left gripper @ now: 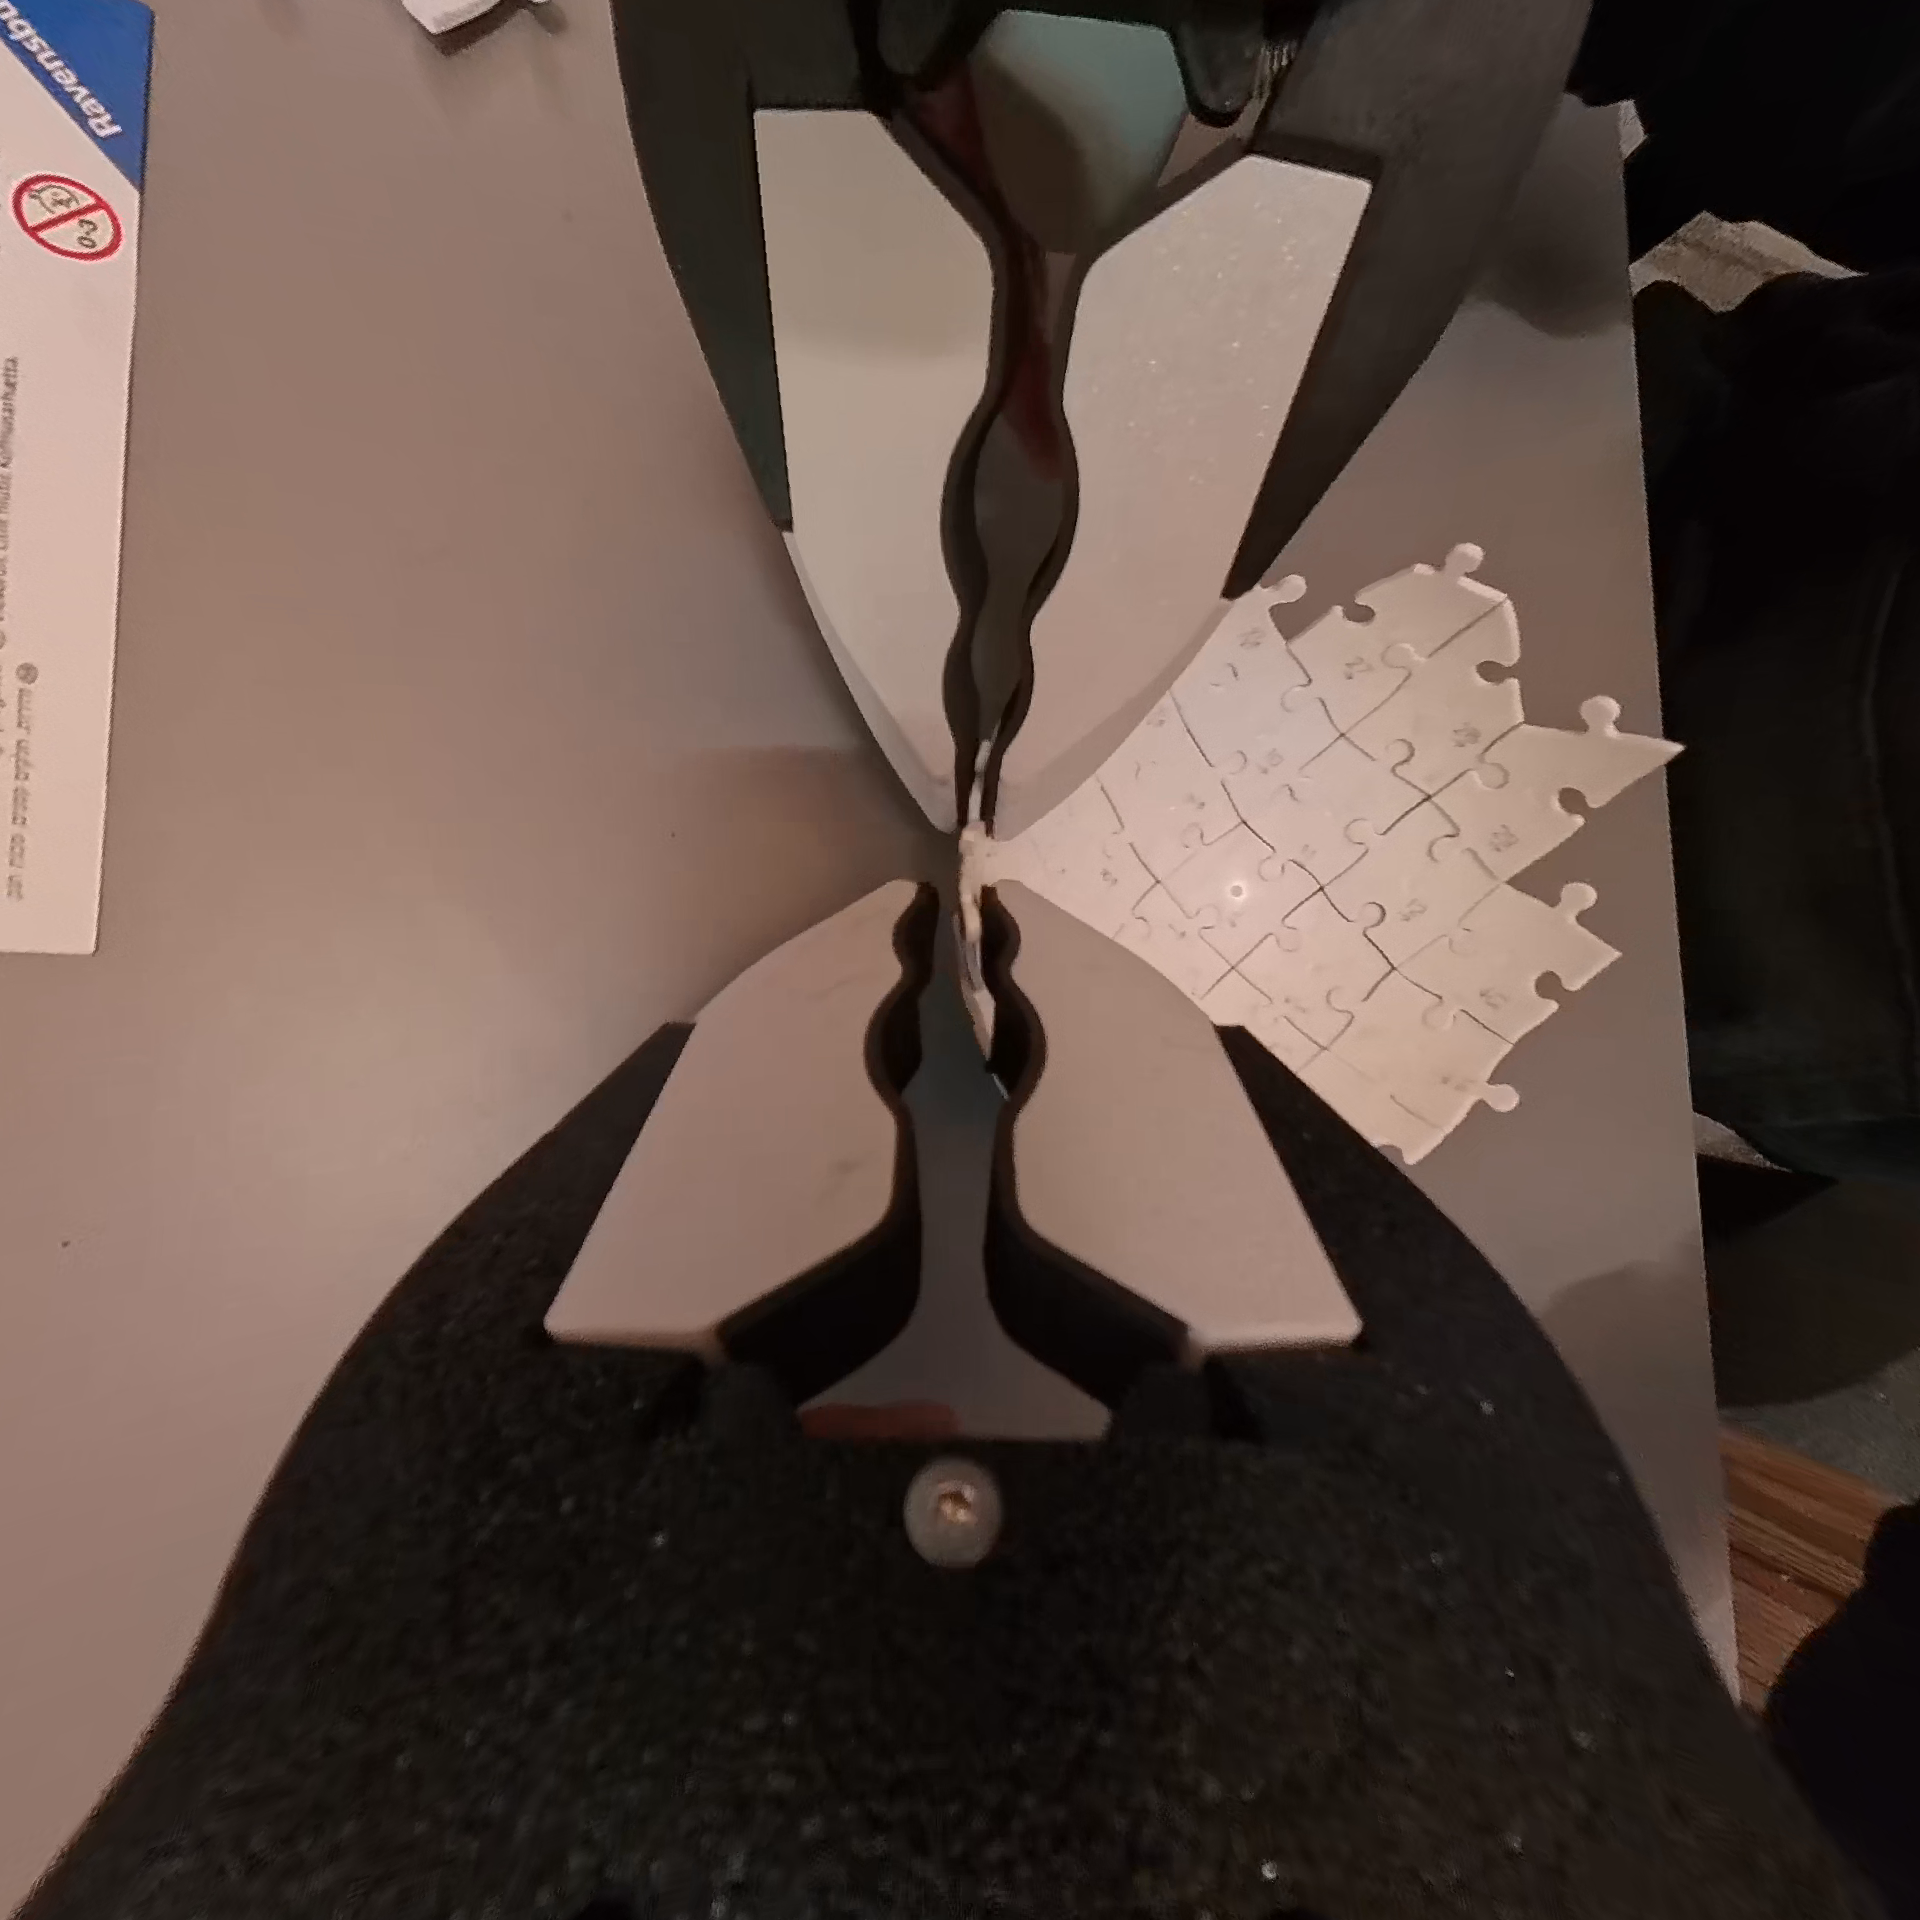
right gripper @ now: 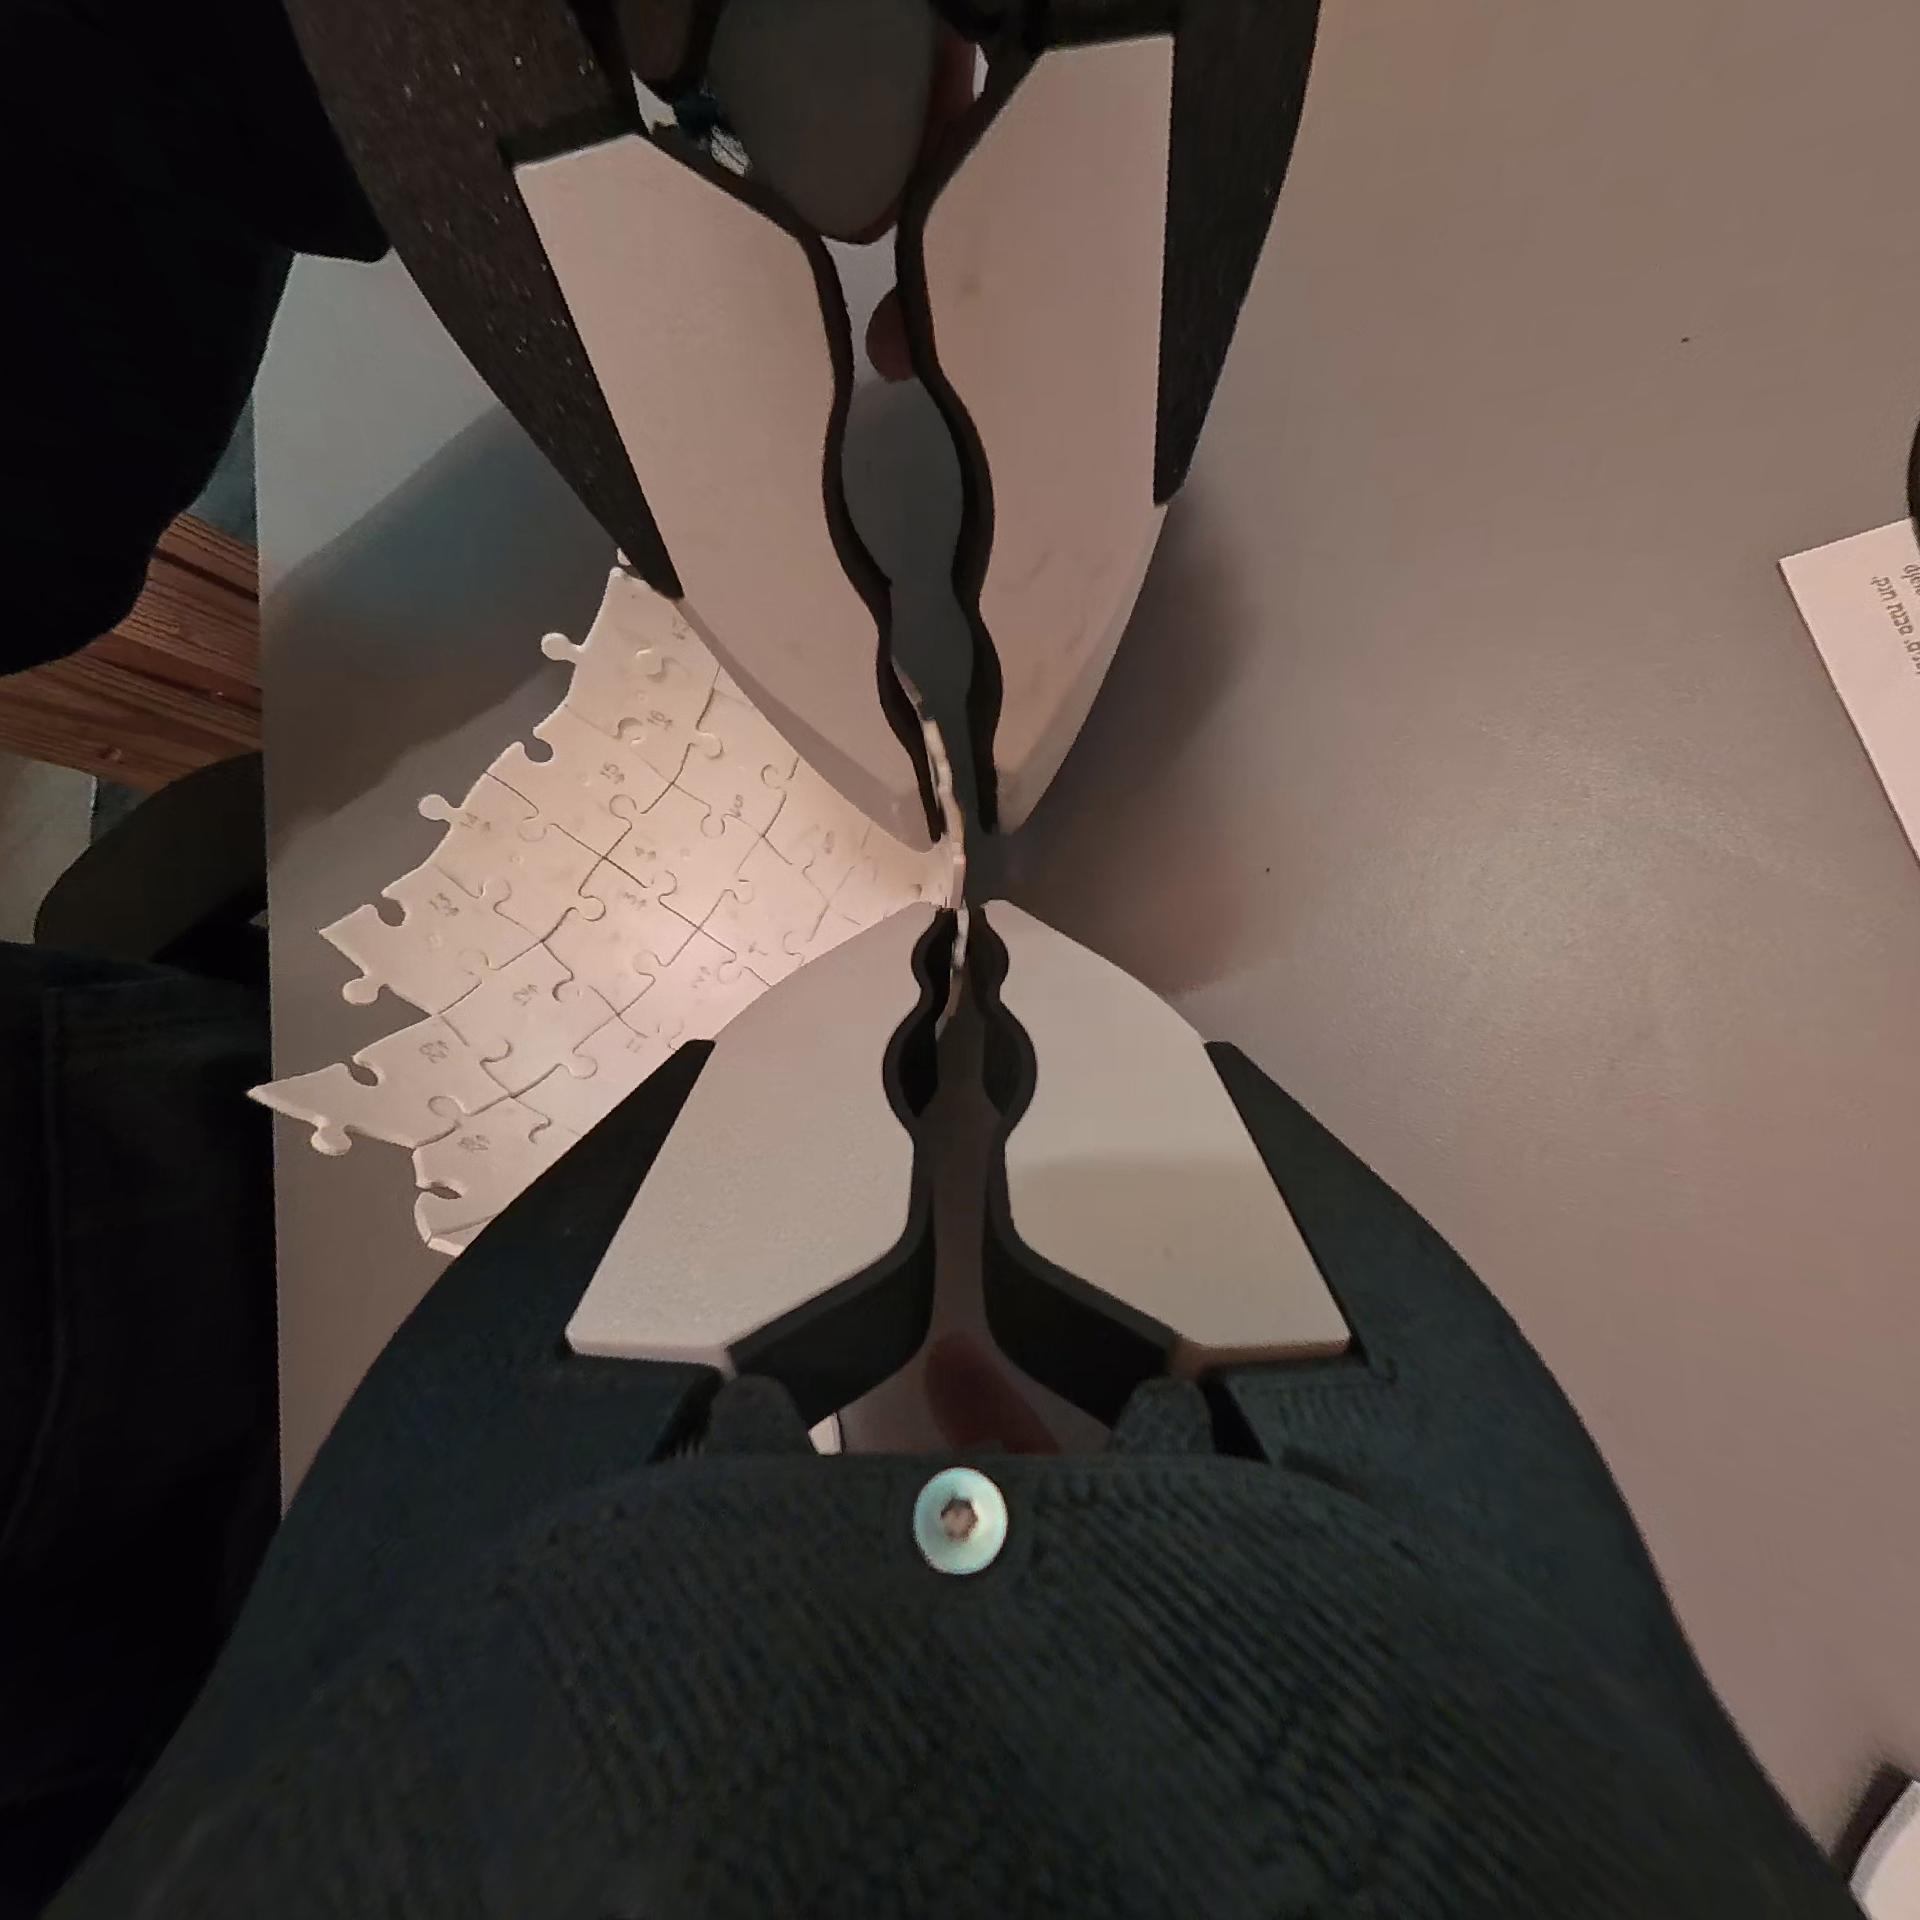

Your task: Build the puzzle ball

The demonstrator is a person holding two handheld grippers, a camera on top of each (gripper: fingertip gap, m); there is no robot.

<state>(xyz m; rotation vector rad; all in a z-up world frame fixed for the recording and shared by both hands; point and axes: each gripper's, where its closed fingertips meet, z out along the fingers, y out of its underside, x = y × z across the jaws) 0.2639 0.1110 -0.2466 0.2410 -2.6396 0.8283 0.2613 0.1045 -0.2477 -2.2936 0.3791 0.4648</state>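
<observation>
Both claws, left [left gripper: 971, 935] and right [right gripper: 951, 940], meet tip to tip, pinching the puzzle sheet's [left gripper: 1351, 862] edge above the table [left gripper: 416, 623]; a printed leaflet [left gripper: 62, 468] lies near its edge.

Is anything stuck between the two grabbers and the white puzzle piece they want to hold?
No, nothing visible is in the way. The left gripper and the right gripper meet tip to tip, and both are already pinching the edge of the white puzzle sheet directly. The rest of the sheet fans out to one side above the grey table.
</observation>
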